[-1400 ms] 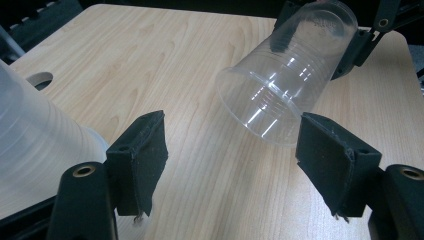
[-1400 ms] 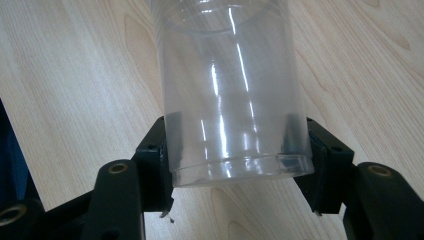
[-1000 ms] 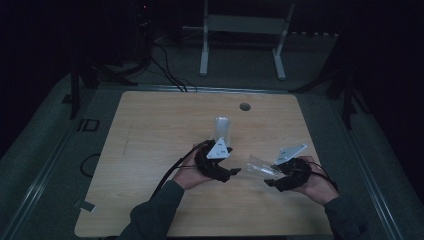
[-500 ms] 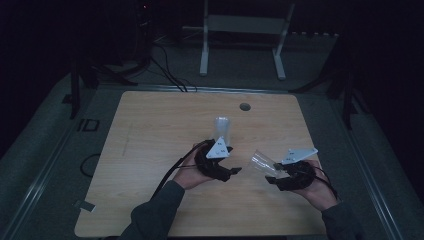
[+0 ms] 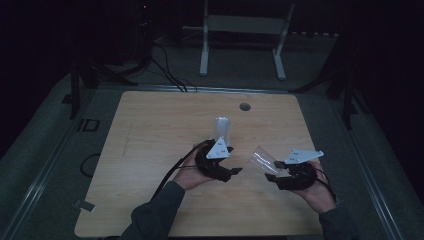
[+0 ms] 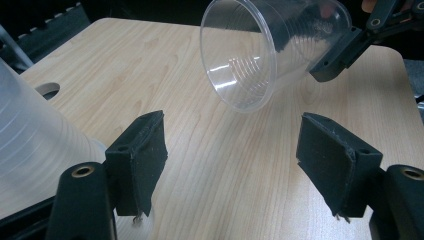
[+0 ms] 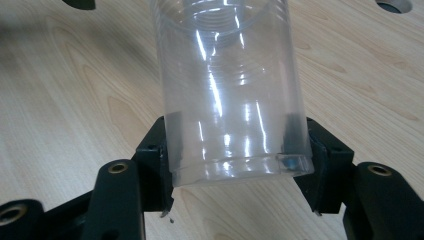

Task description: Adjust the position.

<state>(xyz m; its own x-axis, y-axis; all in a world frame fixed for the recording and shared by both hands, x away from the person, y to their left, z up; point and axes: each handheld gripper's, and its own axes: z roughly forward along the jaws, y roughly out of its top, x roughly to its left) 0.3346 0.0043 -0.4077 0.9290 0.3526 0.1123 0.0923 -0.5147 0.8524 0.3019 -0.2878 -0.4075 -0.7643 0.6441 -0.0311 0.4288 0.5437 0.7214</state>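
Note:
My right gripper (image 5: 272,172) is shut on the base of a clear plastic cup (image 5: 260,159), held tilted above the wooden table (image 5: 150,150) with its mouth toward my left gripper (image 5: 231,166). In the right gripper view the pads (image 7: 159,165) press both sides of the cup (image 7: 230,90). The left gripper (image 6: 230,135) stands open with nothing between its jaws, and the clear cup (image 6: 260,55) hangs in front of it. A frosted cup (image 5: 222,127) stands on the table just beyond the left gripper, outside its left jaw (image 6: 30,135).
A round hole (image 5: 245,106) is cut in the table near its far edge. A black cable (image 5: 172,172) trails from the left gripper toward the near edge. A metal stand (image 5: 240,25) is on the floor behind the table.
The right gripper has shifted a little with the clear cup, lifting it slightly toward the far side. The left gripper and the frosted cup have stayed where they were.

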